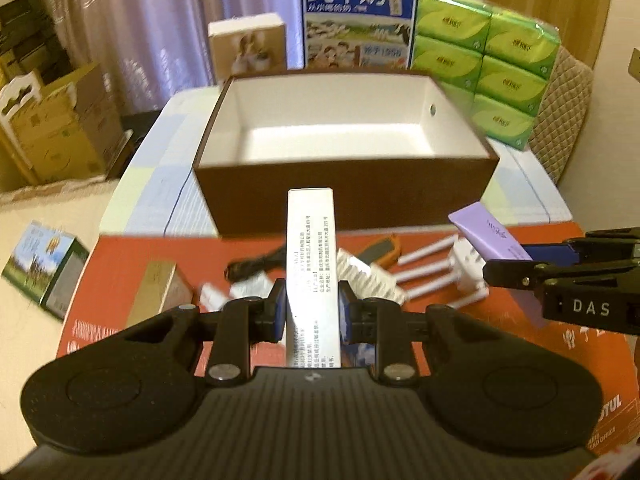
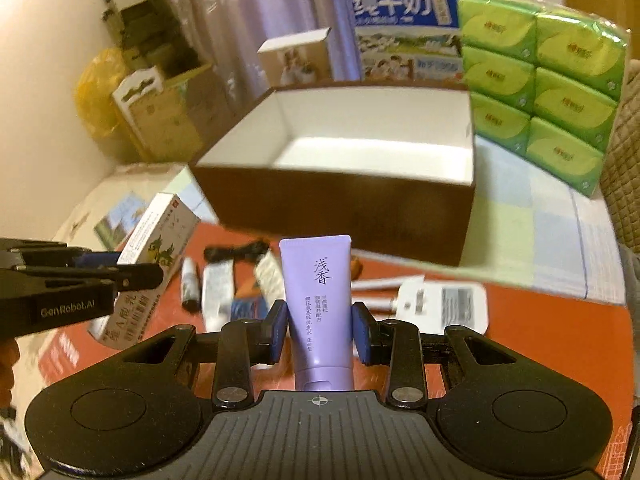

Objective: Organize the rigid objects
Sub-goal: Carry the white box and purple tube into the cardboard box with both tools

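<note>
My left gripper is shut on a white medicine carton, held above the red mat and pointing at the brown box. The carton also shows in the right wrist view. My right gripper is shut on a purple tube, which also shows in the left wrist view. The brown box is open, with a white, empty inside. Both grippers hover side by side in front of it.
On the red mat lie a black cable, an orange-grey tool, white sticks, a white device, a gold box and small packets. Behind the brown box stand a milk carton, green tissue packs and a small box.
</note>
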Tool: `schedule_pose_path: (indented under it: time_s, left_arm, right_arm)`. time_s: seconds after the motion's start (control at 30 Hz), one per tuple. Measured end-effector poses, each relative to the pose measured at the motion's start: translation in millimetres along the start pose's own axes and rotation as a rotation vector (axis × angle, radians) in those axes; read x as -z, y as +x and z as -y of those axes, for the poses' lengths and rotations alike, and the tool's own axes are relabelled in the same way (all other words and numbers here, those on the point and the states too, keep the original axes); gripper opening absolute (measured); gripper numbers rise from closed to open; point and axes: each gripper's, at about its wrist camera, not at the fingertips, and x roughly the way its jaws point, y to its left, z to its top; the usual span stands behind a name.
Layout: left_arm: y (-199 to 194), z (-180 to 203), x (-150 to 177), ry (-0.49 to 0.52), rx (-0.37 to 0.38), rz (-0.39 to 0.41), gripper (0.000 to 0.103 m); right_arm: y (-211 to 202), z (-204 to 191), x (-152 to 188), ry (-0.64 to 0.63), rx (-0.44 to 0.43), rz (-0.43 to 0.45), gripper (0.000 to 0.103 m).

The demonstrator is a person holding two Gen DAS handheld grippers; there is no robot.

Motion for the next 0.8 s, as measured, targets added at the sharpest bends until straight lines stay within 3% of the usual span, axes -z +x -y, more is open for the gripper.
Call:
schedule_pose_path:
  time_s: [0.4, 0.8]
  left_arm:
    - [38.9, -15.0, -97.9, 0.022, 0.061, 0.099, 0.022]
    - [105.0, -30.8, -147.9, -0.023, 0.088, 0.058, 0.022]
  right_arm:
    - [27.7, 6.0, -87.5, 0.079, 0.037, 0.115, 0.031]
    - [86.9, 31.3, -136.0, 0.155, 0.084, 0.115, 0.031]
